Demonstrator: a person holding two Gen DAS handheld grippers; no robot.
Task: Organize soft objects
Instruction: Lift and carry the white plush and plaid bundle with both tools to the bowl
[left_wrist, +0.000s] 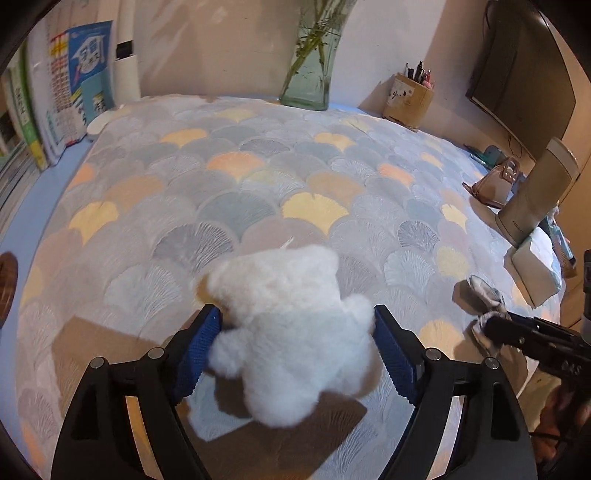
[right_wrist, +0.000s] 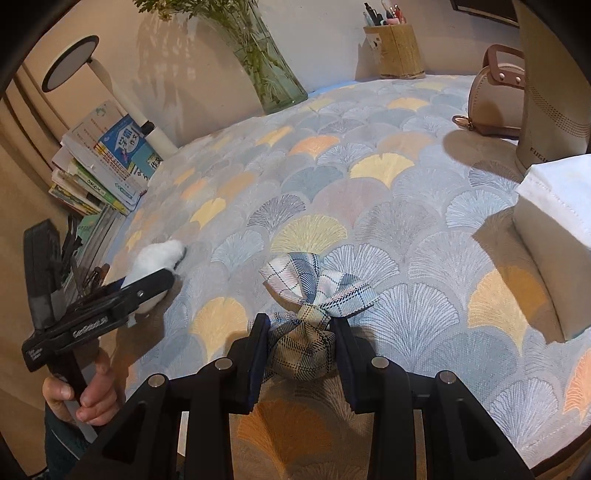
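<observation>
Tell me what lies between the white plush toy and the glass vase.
Only bare patterned cloth lies between the white plush toy and the glass vase, as the left wrist view shows.

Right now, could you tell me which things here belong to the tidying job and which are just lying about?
Job: white plush toy in left gripper; plaid bow in right gripper.

Lying about: vase, pen holder, books, handbag, tissue pack.

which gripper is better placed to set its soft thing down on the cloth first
Judging loosely, the left gripper: its white plush toy hangs over bare tablecloth. The right gripper holds the plaid bow nearer the white box.
</observation>
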